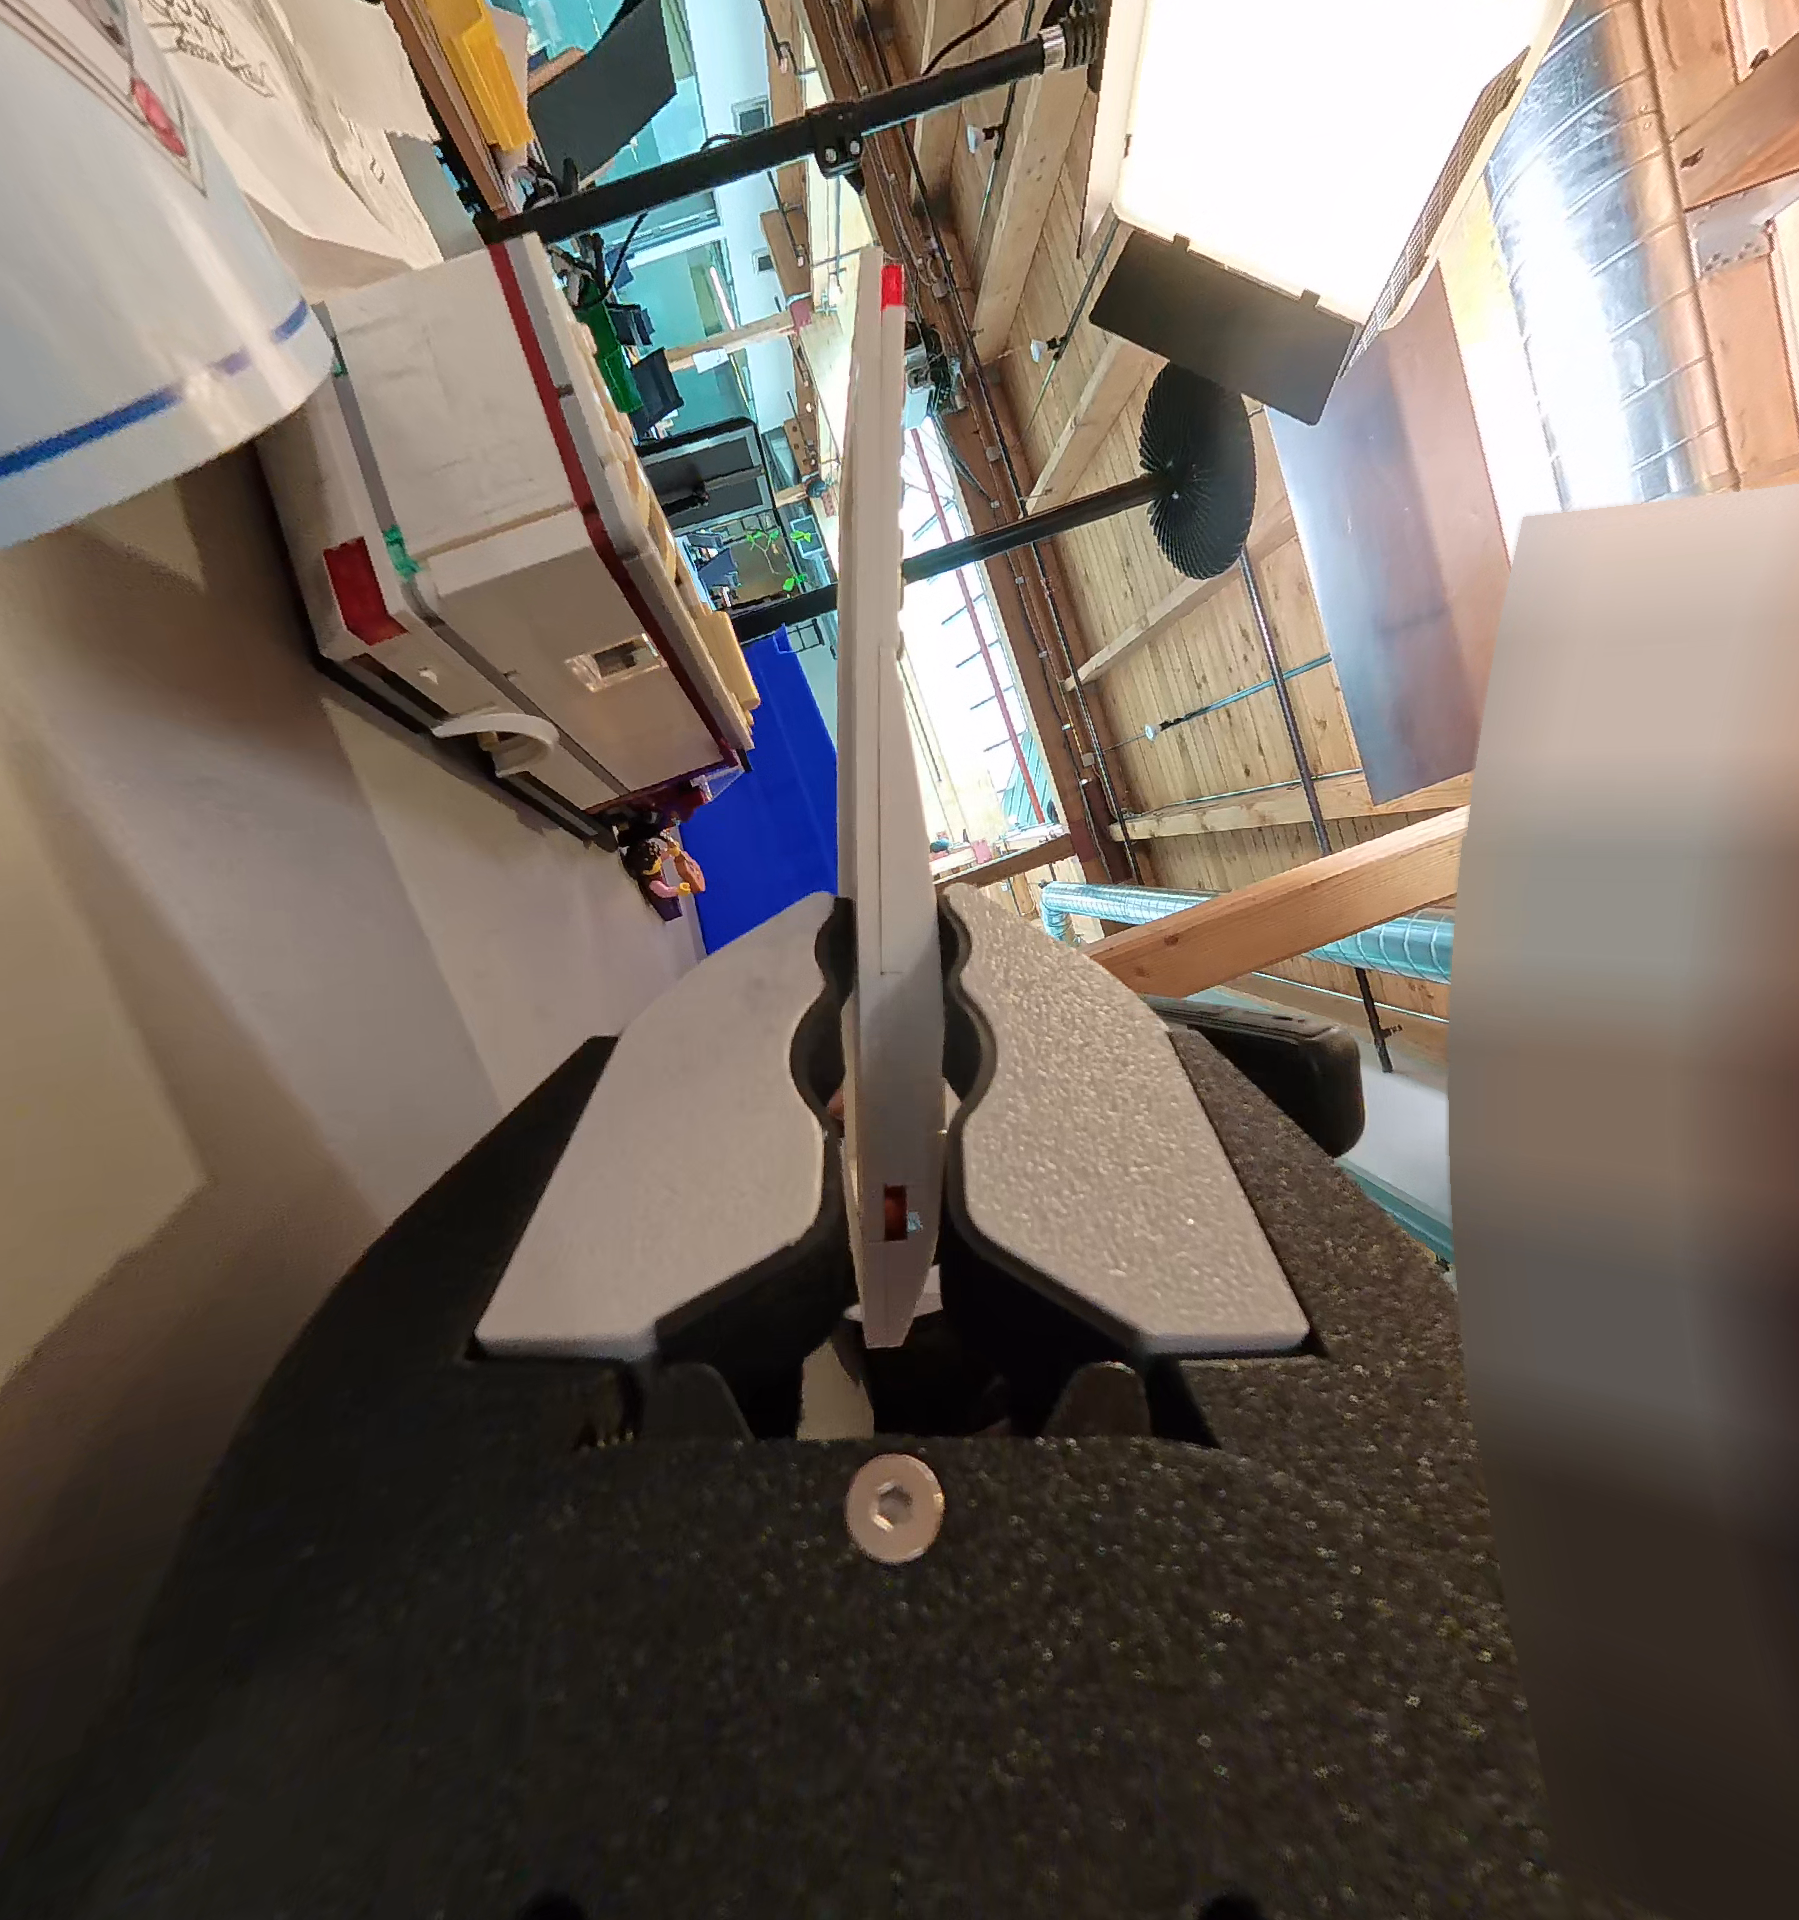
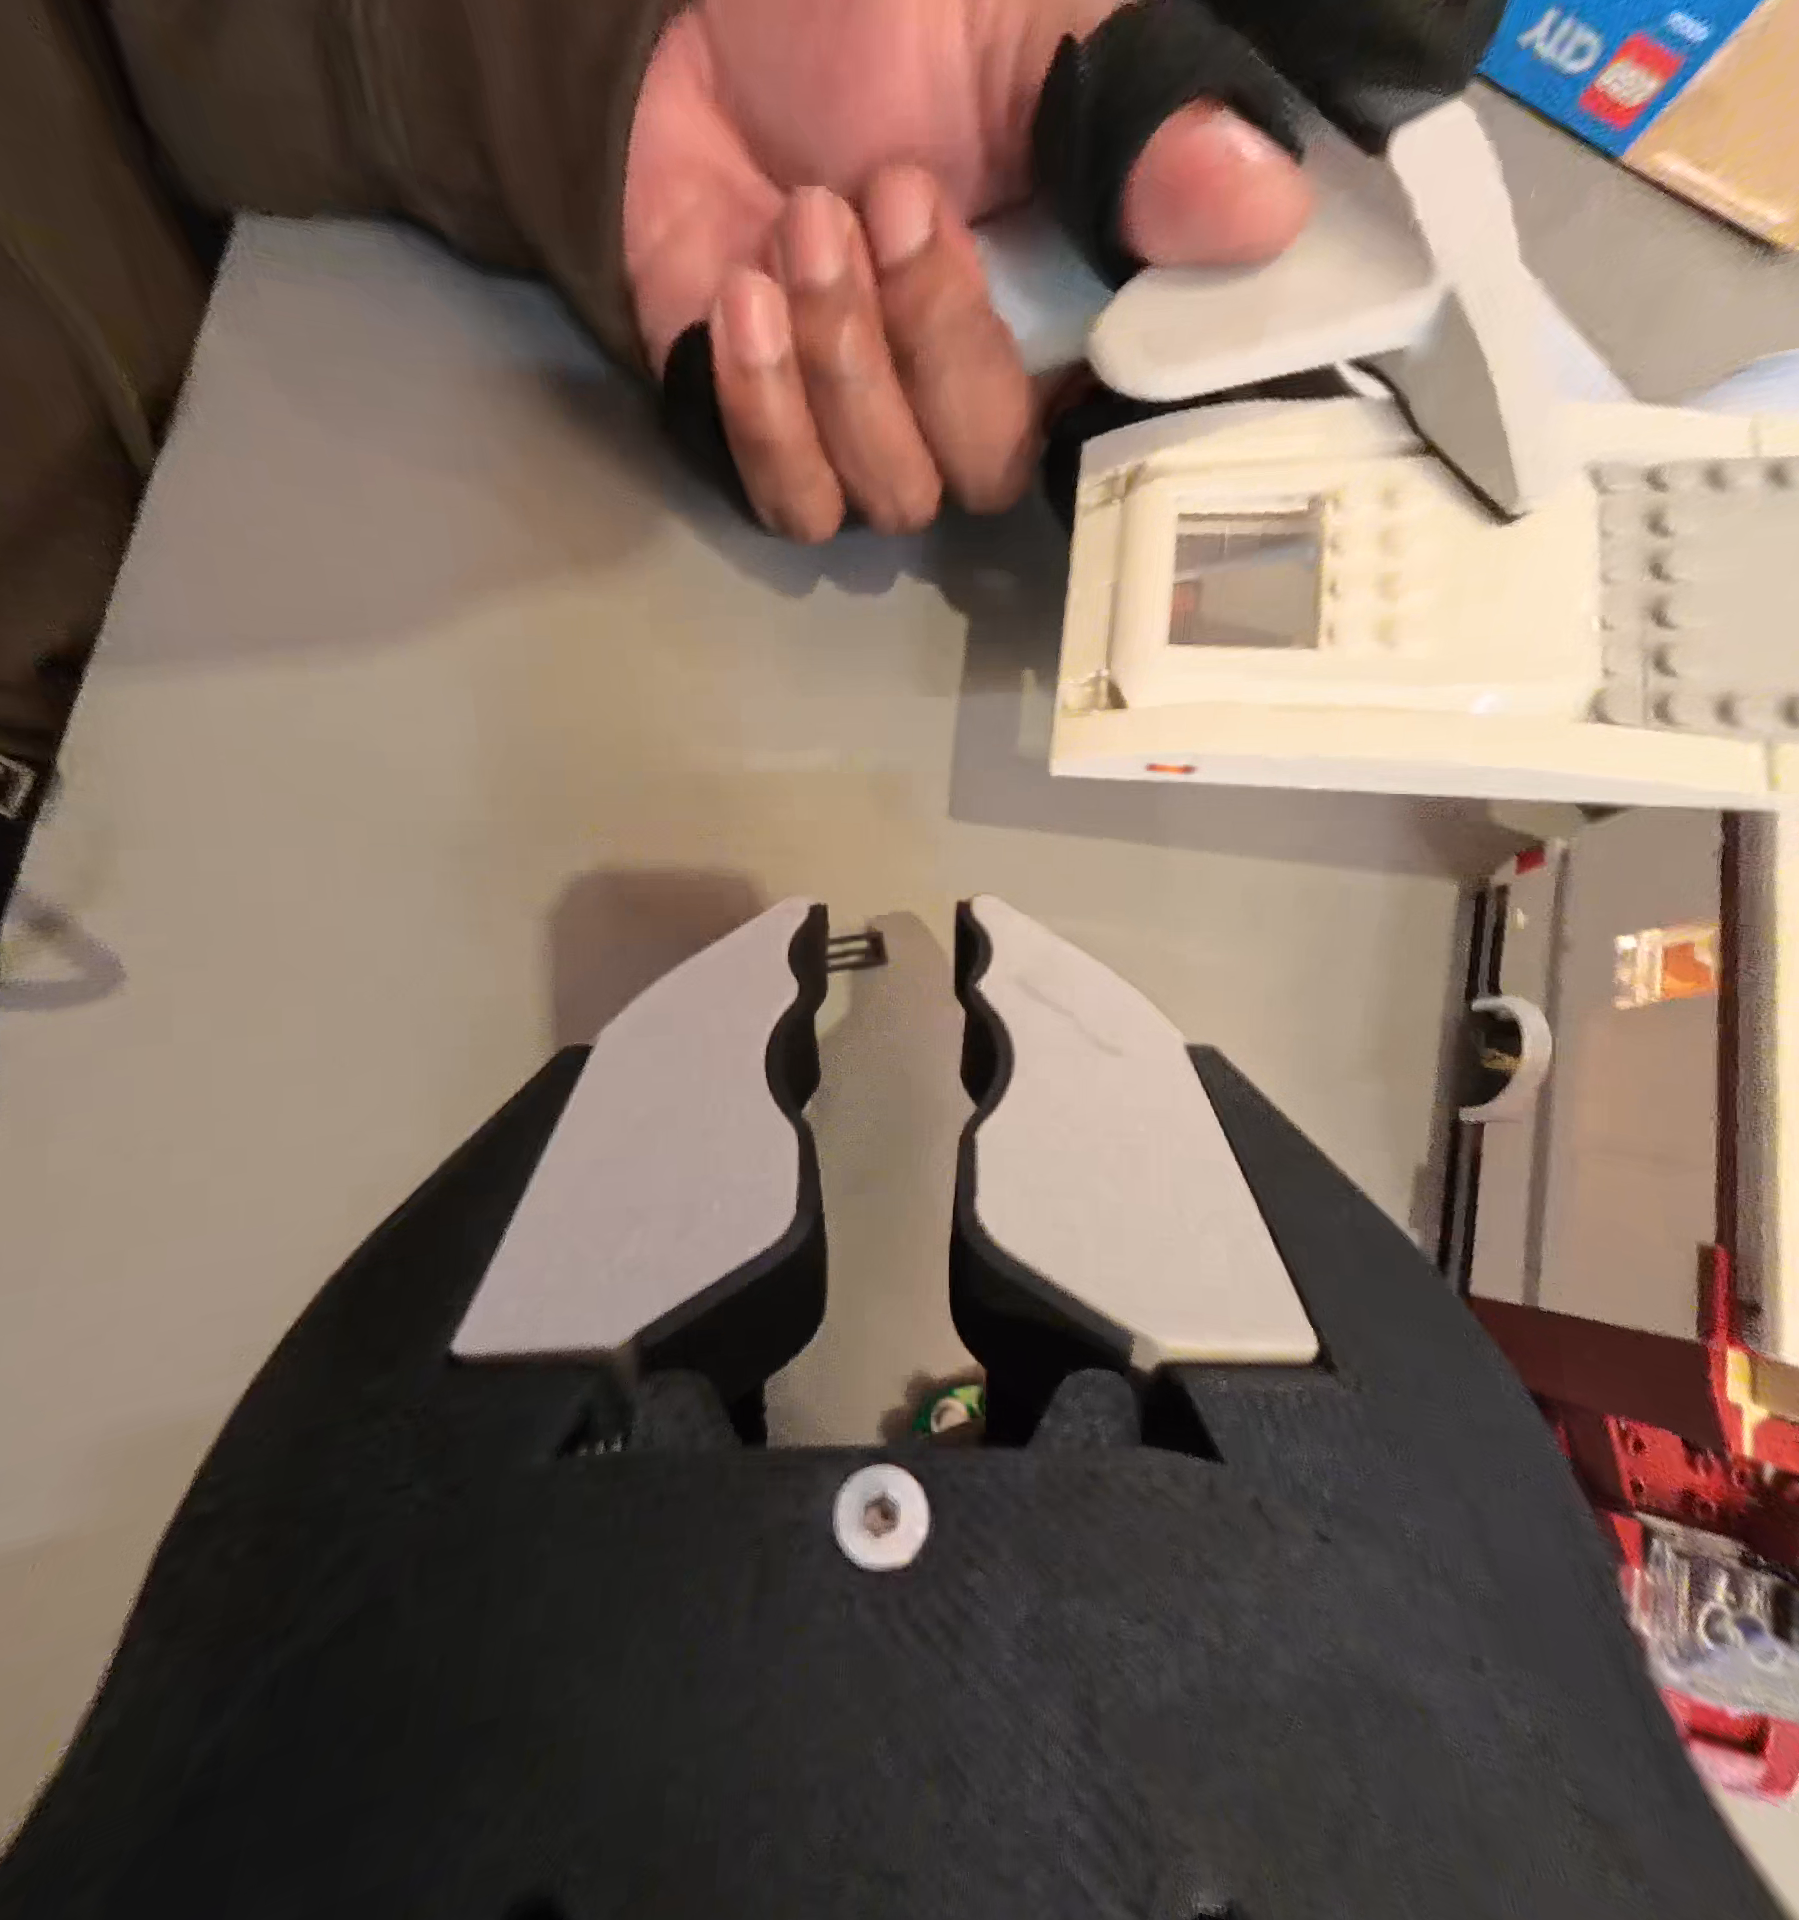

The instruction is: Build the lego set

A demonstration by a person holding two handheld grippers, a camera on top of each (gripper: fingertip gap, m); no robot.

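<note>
In the left wrist view my left gripper (image 1: pixel 890 925) is shut on a long, thin white toy-brick panel (image 1: pixel 869 623) seen edge-on, with a red tip (image 1: pixel 891 286) at its far end. Both pads press on it. The right wrist view shows this panel (image 2: pixel 1394 644) as a broad white piece with a window and grey studs, held above the table by the left gripper's white fingers (image 2: pixel 1238 322) in a person's hand (image 2: pixel 853 312). My right gripper (image 2: pixel 890 925) is open low over the grey table (image 2: pixel 459 727). A small dark grille piece (image 2: pixel 859 948) lies by its left fingertip, and the right pad stands apart from it.
A white and red toy-brick model (image 1: pixel 479 499) stands on the table, with a minifigure (image 1: pixel 666 868) beside it; the model also shows at the right (image 2: pixel 1653 1091). Red bricks (image 2: pixel 1705 1475) and a blue box (image 2: pixel 1643 83) lie at the right edge. A tiny green piece (image 2: pixel 942 1408) sits under the gripper. There is about 11 cm between the tips of the two grippers.
</note>
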